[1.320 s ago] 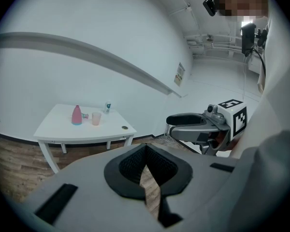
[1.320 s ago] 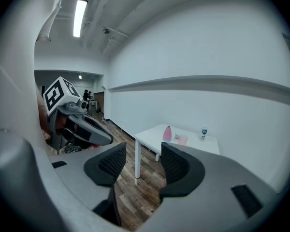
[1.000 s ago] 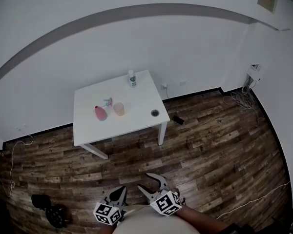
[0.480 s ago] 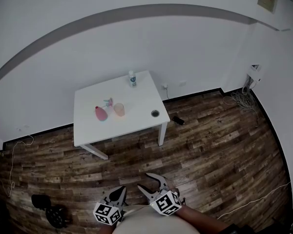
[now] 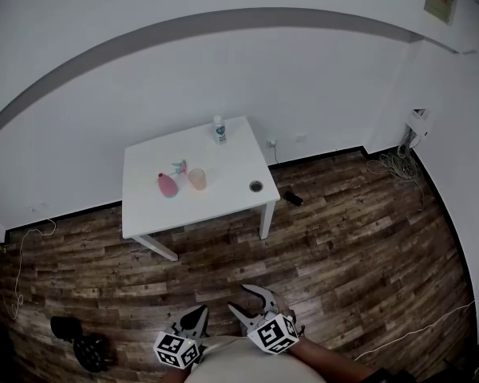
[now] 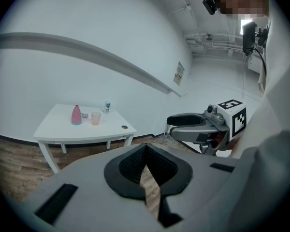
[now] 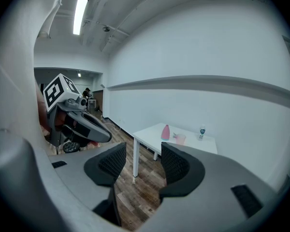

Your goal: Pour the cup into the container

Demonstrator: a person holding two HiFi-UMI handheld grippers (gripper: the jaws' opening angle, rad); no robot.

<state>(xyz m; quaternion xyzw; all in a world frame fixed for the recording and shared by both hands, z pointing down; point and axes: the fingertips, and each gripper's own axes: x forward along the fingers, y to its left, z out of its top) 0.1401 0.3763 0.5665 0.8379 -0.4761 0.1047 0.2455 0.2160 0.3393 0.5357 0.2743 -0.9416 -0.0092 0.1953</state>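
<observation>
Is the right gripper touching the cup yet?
Apart. The head view shows the right gripper well short of the table, with wooden floor between it and the cup.

left gripper [image 5: 195,315], right gripper [image 5: 241,298]: grey bodies, black ribbed fingers [image 7: 113,161], black-white marker cubes [image 5: 273,333].

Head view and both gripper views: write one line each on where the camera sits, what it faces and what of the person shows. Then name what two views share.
Head view: on the head, steeply down at plank floor and white square table; left claw and right claw show.
Left gripper view: on the left claw, over its shut jaws toward the table; right claw alongside.
Right gripper view: on the right claw, between open jaws toward the table; left claw alongside.
Shared: table and pink bottle.
</observation>
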